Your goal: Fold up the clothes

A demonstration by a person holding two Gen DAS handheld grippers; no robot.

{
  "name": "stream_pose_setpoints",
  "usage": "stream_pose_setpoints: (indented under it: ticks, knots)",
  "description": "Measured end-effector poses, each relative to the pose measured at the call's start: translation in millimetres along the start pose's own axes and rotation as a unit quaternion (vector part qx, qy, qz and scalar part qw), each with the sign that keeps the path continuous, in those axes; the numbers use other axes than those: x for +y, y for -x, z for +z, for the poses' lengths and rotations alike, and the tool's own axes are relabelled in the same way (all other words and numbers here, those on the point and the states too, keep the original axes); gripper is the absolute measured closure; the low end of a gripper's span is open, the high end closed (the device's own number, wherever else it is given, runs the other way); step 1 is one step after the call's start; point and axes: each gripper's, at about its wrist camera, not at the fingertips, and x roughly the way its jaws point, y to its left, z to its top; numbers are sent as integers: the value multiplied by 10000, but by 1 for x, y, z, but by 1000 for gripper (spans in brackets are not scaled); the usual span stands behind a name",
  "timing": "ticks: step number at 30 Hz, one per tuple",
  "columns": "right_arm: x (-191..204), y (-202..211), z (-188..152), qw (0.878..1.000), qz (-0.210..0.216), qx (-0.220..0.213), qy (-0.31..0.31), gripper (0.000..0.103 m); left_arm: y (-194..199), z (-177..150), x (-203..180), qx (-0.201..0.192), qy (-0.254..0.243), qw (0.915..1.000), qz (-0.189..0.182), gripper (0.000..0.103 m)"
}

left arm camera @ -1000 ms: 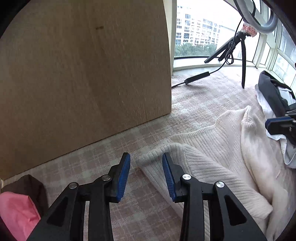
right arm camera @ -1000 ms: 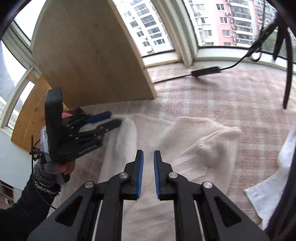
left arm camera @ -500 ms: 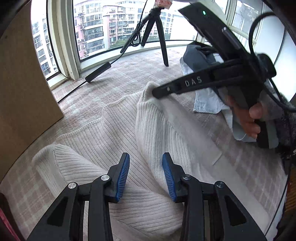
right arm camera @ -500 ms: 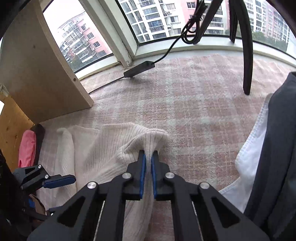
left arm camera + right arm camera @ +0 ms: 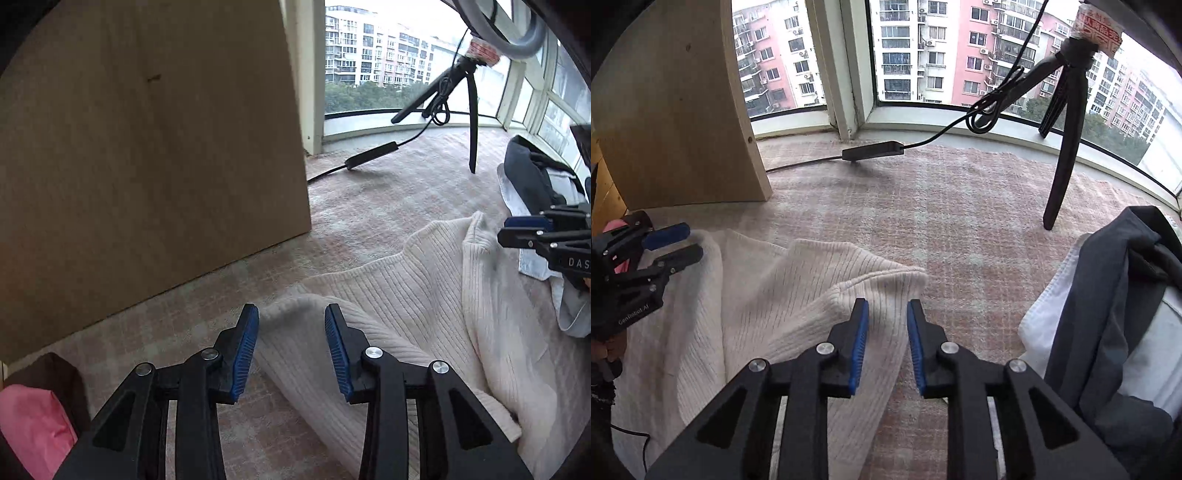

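The cream ribbed sweater (image 5: 746, 306) lies half-folded on the checked carpet (image 5: 960, 229). Both the left gripper (image 5: 291, 354) and right gripper (image 5: 884, 332) are opening, cloth lying loose between unpressing pads. Best lift clear straight, without dragging the fold.

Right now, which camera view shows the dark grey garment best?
The right wrist view shows it best: the dark grey garment fills the right side, lying over a white garment. The left wrist view catches only a small dark part at the right edge, behind the other hand-held gripper.
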Motion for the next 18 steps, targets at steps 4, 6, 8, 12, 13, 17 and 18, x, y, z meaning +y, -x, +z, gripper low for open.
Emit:
stream_pose_setpoints:
  ticks: [4, 6, 8, 12, 13, 17, 18]
  knots:
    - [-30, -18, -4, 9965, 468, 138, -685, 53, -10, -9, 0, 168, -202, 9995, -178, 55]
    - [-35, -27, -4, 9942, 669, 149, -823, 53, -10, -10, -6, 24, -312, 9993, -220, 56]
    - [-26, -29, -1, 9958, 677, 75, -608, 54, -9, -11, -11, -14, -282, 9991, -303, 90]
    - [6, -14, 1, 9990, 308, -278, 167, 96, 10, -18, -22, -407, -513, 9962, 579, 97]
    - [9, -16, 1, 9991, 190, -241, 279, 96, 6, -20, -19, -344, -448, 9961, 679, 97]
    - [12, -28, 3, 9987, -91, 33, 499, 93, 0, -27, -15, -292, -499, 9951, 805, 96]
    - [12, -26, 5, 9986, -195, 33, 489, 83, 2, -27, -18, -294, -613, 9944, 806, 93]
